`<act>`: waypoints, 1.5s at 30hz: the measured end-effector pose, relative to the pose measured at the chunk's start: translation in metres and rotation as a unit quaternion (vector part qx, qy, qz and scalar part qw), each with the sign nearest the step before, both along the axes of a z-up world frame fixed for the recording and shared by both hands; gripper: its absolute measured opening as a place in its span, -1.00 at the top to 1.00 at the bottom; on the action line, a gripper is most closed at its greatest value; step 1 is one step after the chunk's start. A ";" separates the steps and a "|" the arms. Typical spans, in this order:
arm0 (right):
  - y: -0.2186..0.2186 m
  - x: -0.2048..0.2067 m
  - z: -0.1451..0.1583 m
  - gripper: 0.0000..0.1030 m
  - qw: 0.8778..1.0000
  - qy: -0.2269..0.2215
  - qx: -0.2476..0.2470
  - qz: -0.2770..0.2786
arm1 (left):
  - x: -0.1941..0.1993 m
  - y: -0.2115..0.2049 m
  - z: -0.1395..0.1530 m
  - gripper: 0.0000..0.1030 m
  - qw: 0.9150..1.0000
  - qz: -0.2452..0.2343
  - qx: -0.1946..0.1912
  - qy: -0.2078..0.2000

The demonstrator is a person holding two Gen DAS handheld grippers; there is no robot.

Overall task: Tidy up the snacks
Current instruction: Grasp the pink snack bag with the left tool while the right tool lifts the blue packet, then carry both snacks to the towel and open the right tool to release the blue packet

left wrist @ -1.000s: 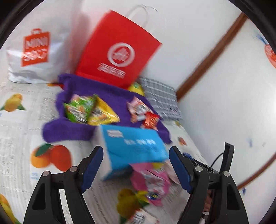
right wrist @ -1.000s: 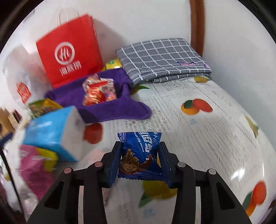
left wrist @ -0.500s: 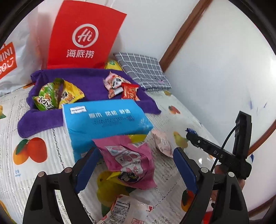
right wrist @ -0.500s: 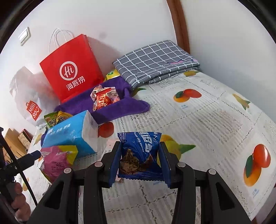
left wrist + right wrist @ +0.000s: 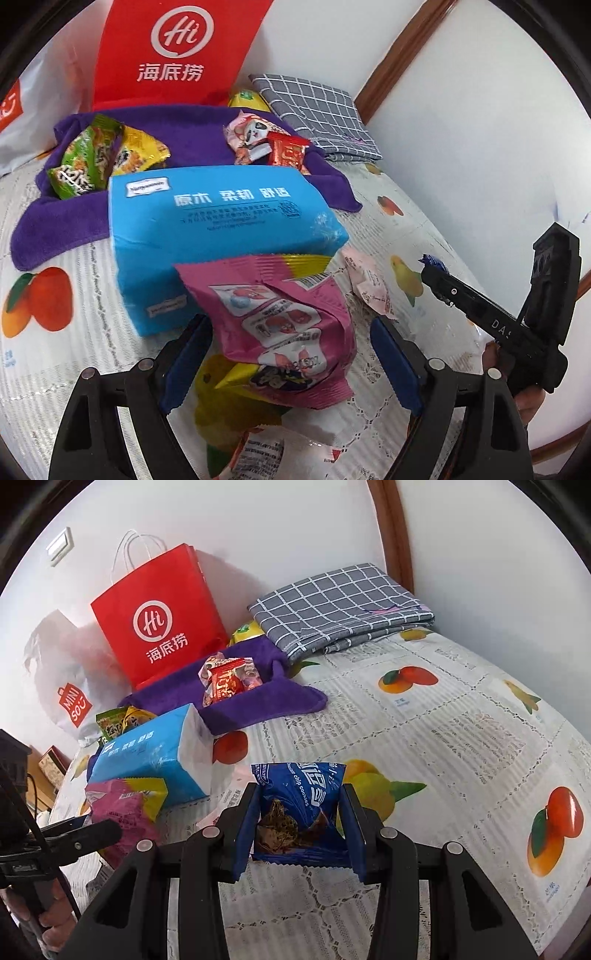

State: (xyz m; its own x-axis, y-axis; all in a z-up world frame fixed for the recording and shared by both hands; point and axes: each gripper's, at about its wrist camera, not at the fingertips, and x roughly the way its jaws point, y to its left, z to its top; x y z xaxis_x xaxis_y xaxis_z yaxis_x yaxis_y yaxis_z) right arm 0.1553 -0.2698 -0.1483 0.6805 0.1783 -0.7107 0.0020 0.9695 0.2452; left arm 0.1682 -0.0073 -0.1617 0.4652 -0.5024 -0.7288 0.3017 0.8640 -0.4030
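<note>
My left gripper (image 5: 290,354) is open, its blue pads either side of a pink snack bag (image 5: 284,325) that leans on a blue tissue pack (image 5: 218,225). My right gripper (image 5: 300,825) is shut on a blue chocolate-chip cookie packet (image 5: 301,805), held above the fruit-print cloth. A purple towel tray (image 5: 207,129) holds green and yellow snack bags (image 5: 96,155) on its left and red and pink packets (image 5: 266,142) on its right. The tray (image 5: 258,705) and the pink bag (image 5: 122,805) also show in the right wrist view.
A red paper bag (image 5: 162,616) and a white Miniso bag (image 5: 70,701) stand against the wall behind the tray. A folded grey checked cloth (image 5: 343,605) lies at the back right. A pale pink packet (image 5: 369,288) and a white packet (image 5: 266,454) lie near the pink bag.
My left gripper has moved forward and down, so the pink bag now lies between its open fingers. My right gripper has kept hold of the cookie packet and drawn back a little.
</note>
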 end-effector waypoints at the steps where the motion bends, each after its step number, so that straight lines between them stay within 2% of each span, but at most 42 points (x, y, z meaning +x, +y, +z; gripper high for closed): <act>1: 0.000 0.000 0.000 0.17 1.000 -0.001 0.001 0.002 | 0.000 -0.001 -0.001 -0.65 1.000 0.000 0.002 -0.002; 2: 0.000 0.000 0.000 0.17 1.000 -0.001 0.001 0.004 | -0.001 -0.001 -0.002 -0.62 1.000 0.000 0.002 -0.004; 4: -0.001 0.000 0.000 0.16 1.000 -0.002 0.004 0.005 | -0.001 0.000 -0.002 -0.40 1.000 0.000 0.001 -0.007; 10: 0.001 0.004 0.003 0.16 1.000 0.000 0.010 0.007 | -0.006 0.005 0.004 -0.31 1.000 -0.003 -0.023 -0.019; 14: 0.001 0.002 0.011 0.16 1.000 -0.015 0.014 0.011 | -0.012 0.005 0.014 -0.31 0.999 -0.009 -0.025 -0.043; 18: -0.001 -0.001 0.020 0.16 0.999 -0.030 0.024 0.011 | -0.017 0.007 0.023 -0.31 0.997 -0.017 -0.045 -0.055; 23: -0.004 -0.004 0.030 0.16 0.998 -0.046 0.053 0.008 | -0.019 0.013 0.031 -0.31 0.996 -0.011 -0.058 -0.067; 45: 0.022 -0.001 0.054 0.16 0.997 -0.067 0.019 0.043 | -0.020 0.035 0.038 -0.31 0.992 0.020 -0.083 -0.088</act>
State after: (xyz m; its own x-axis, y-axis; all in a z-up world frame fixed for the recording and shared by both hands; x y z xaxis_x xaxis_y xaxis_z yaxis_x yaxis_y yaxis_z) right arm 0.1548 -0.2476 -0.0942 0.7500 0.2655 -0.6059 -0.1158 0.9545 0.2749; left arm 0.1477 0.0273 -0.1236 0.6005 -0.5870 -0.5431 0.3465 0.8030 -0.4848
